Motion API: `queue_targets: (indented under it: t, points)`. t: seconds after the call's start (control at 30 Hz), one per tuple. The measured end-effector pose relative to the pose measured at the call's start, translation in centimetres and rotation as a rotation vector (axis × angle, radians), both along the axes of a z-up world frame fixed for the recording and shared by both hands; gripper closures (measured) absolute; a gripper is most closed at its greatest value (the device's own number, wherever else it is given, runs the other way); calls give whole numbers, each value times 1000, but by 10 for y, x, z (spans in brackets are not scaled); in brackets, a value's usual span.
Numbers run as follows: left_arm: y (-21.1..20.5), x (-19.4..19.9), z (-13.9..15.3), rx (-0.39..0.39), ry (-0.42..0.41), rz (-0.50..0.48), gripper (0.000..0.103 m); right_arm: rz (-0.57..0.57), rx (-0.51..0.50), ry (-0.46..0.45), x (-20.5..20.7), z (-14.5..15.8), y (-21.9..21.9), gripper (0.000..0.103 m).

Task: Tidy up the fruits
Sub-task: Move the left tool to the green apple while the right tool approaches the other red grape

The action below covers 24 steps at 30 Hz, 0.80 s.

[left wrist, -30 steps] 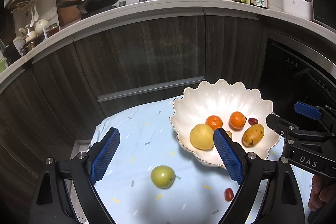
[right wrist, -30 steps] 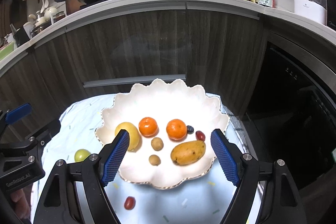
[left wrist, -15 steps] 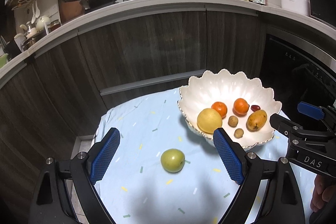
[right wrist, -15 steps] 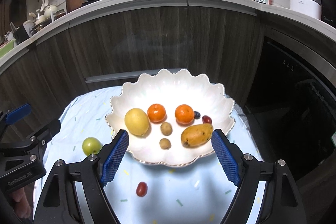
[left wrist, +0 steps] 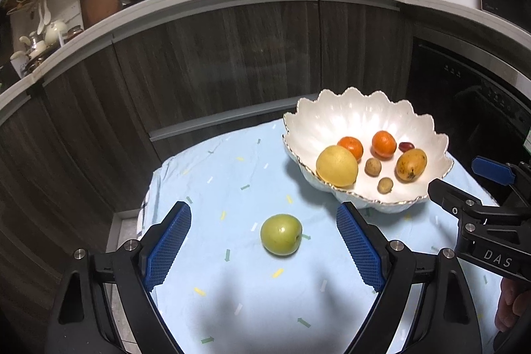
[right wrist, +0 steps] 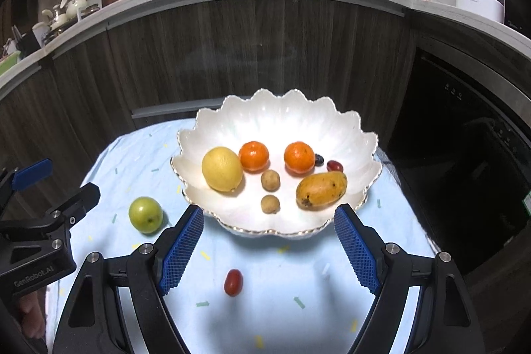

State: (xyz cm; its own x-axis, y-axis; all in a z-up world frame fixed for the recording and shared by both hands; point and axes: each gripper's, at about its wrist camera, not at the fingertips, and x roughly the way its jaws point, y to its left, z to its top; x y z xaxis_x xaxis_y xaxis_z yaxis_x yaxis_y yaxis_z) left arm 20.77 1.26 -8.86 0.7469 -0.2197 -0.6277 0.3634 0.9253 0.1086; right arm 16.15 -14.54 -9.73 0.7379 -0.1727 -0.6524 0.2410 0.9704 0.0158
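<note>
Two fruits outside the scalloped bowl (right wrist: pixel 361 135): green apple (left wrist: pixel 281 234) on the counter (left wrist: pixel 212 188) left of the bowl, small red tomato (right wrist: pixel 233 282) in front of it. Left hand-held gripper (left wrist: pixel 264 243) spread wide, empty, lined up on the apple; right hand-held gripper (right wrist: pixel 267 249) likewise apart, above the tomato. Apple probably firm, smooth, prone to roll: best pinched across its widest middle. Tomato likely soft-skinned, light, needing gentle pressure.

Glossy, pearly white ceramic bowl (right wrist: pixel 348 135) with gilt rim; pale blue matt cloth (left wrist: pixel 212 294) covering the tabletop; dark matt wood-grain cabinet fronts (right wrist: pixel 232 55); textured blue pads (left wrist: pixel 169 247) on black plastic.
</note>
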Motion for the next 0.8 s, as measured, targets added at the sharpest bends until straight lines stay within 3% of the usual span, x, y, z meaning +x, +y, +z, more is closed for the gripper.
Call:
queue_targets:
  t: [0.7,0.8]
  points:
    - [2,37,-63,14,109,-154,16,-92,51,121,-2,-65,18,22]
    - [1,42,-71,18,120,-172,18,-93,52,135,1,-71,19,31]
